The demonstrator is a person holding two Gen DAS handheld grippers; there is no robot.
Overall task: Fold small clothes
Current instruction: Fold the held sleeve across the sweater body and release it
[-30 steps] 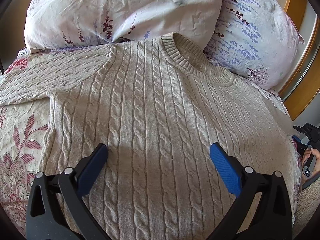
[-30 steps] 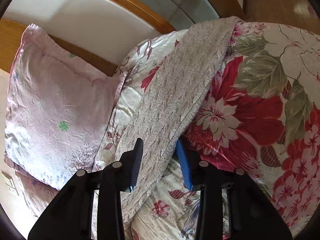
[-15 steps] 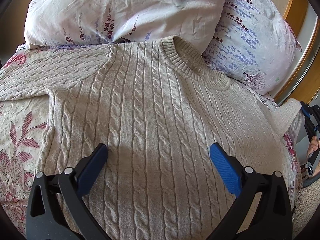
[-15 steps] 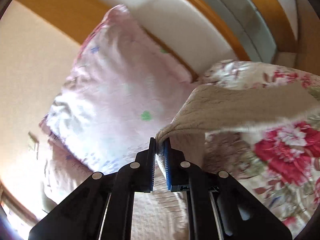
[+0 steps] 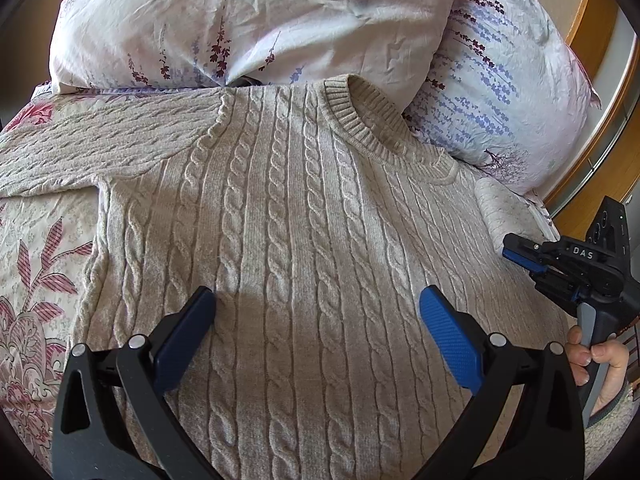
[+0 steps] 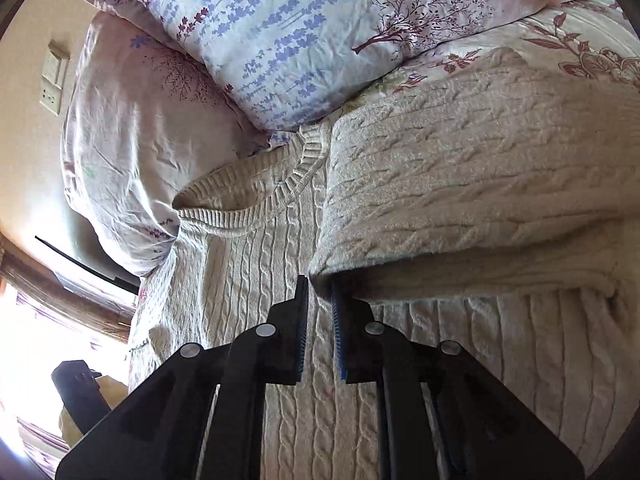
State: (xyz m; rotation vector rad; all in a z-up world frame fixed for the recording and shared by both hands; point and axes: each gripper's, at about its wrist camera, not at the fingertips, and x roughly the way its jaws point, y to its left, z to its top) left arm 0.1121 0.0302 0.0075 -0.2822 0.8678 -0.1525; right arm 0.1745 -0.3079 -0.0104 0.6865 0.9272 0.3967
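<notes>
A beige cable-knit sweater (image 5: 288, 232) lies flat on the bed, collar toward the pillows. My left gripper (image 5: 316, 312) is open and hovers over its chest, holding nothing. My right gripper (image 6: 319, 286) is shut on the end of the sweater's right sleeve (image 6: 460, 184) and holds it lifted and folded over the sweater body (image 6: 256, 280). It also shows in the left wrist view (image 5: 516, 252) at the right edge, with the sleeve (image 5: 496, 212) draped from it. The left sleeve (image 5: 80, 148) lies spread out to the left.
Two floral pillows (image 5: 248, 20) (image 5: 504, 80) sit at the head of the bed, touching the collar. A flowered bedspread (image 5: 36, 264) lies under the sweater. A wooden headboard (image 5: 580, 12) runs behind. A wall socket (image 6: 52, 80) is at the left.
My right gripper closed on the right sleeve, lifted it off the bed's side and carried it inward over the sweater body. The left gripper stayed open and still.
</notes>
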